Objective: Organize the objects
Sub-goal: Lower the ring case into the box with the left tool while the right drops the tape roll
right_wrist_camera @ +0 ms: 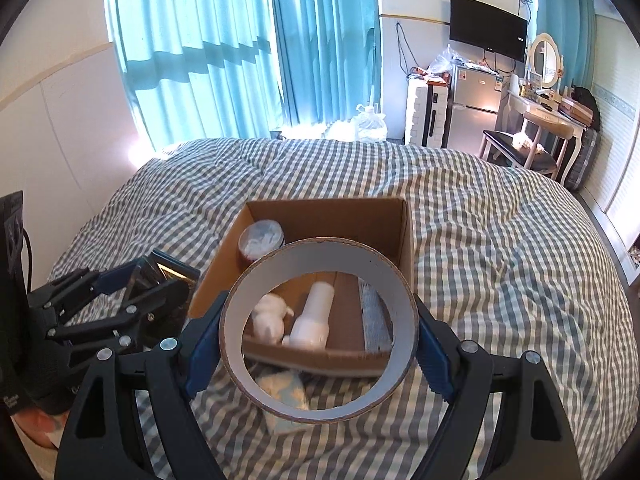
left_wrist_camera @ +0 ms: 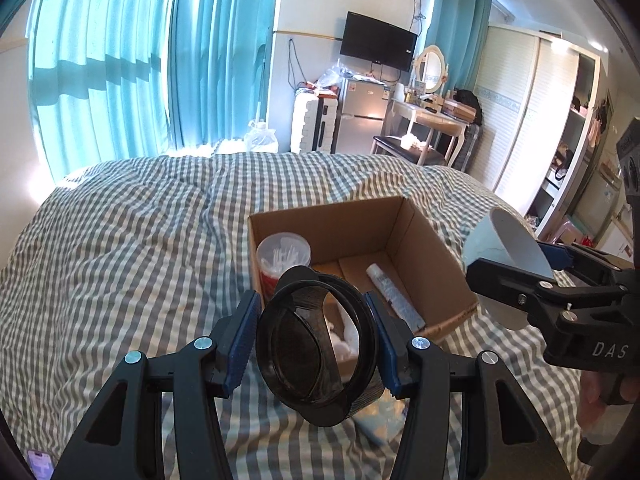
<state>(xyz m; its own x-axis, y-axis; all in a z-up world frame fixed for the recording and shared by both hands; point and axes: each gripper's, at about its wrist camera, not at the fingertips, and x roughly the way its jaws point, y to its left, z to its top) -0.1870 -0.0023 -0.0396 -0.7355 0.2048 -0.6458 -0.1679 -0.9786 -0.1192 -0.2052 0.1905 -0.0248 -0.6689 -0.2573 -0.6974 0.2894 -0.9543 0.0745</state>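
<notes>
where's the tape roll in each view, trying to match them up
Left wrist: the tape roll is at the right edge, clamped in the right gripper, beside the cardboard box.
Right wrist: it fills the lower centre, ringing the box's contents.
Shared landmark: the cardboard box on the checked bedspread.

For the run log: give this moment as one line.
left tool: shut on black ring | right tool: shut on tape roll | cardboard box: open, on bed
</notes>
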